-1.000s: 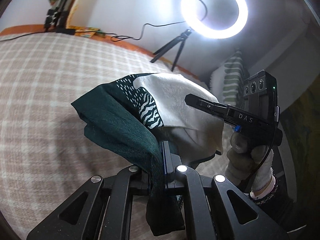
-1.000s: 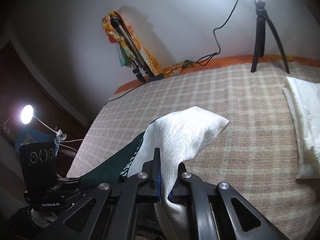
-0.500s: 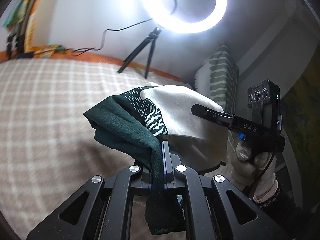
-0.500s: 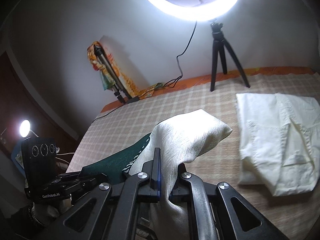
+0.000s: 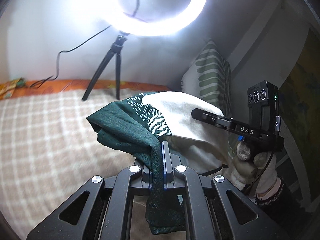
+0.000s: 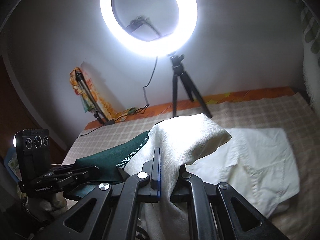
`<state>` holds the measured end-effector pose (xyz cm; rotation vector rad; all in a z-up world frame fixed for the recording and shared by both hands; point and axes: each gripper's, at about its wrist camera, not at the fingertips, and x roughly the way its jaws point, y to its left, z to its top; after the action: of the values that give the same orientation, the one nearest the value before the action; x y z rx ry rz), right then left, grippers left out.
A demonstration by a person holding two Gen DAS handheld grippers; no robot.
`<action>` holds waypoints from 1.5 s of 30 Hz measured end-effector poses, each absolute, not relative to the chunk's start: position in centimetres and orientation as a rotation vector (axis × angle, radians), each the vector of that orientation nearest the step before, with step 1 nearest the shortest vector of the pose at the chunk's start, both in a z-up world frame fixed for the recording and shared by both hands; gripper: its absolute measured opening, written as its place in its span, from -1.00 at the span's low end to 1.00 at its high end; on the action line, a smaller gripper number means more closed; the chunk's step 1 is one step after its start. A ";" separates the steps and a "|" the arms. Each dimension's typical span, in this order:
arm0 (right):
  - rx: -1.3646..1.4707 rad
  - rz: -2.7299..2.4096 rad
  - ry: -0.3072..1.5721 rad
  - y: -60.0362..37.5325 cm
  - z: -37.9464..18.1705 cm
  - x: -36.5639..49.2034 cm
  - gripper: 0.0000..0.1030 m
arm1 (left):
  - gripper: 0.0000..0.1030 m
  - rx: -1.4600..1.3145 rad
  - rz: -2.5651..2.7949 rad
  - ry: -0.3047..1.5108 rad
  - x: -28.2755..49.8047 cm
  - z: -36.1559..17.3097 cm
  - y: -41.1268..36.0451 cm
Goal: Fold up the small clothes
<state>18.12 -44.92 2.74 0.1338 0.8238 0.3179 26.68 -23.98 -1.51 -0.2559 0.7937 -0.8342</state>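
Green-and-cream garment (image 5: pixel 152 124) lifted between both grippers, left gripper (image 5: pixel 162 160) clamped on green end, right gripper (image 6: pixel 158 172) clamped on cream end, fingertips hidden by cloth, "DAS" and "GenRobot.AI" readable.

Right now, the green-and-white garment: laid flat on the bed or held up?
Held up. The garment hangs bunched between the left gripper, shut on its green end, and the right gripper, shut on its white end, above the bed.
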 end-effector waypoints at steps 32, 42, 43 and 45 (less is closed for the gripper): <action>-0.087 -0.155 0.976 -60.5 -2.5 23.1 -0.41 | -0.45 -0.022 -0.765 0.917 26.4 -7.5 -32.3; -0.014 -0.010 0.862 -57.2 -2.1 25.5 -0.36 | -0.45 0.019 -0.796 0.867 26.8 -6.9 -35.1; 0.015 0.007 0.875 -57.2 -2.6 26.0 -0.34 | -0.45 0.021 -0.793 0.892 27.1 -7.6 -35.4; 0.045 0.013 0.910 -56.9 -3.9 26.9 -0.34 | -0.45 0.020 -0.793 0.930 27.3 -8.7 -35.7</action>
<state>26.91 -56.93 -3.85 0.0446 0.9105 0.0128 27.31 -35.68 -8.65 0.0199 0.9300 -0.7927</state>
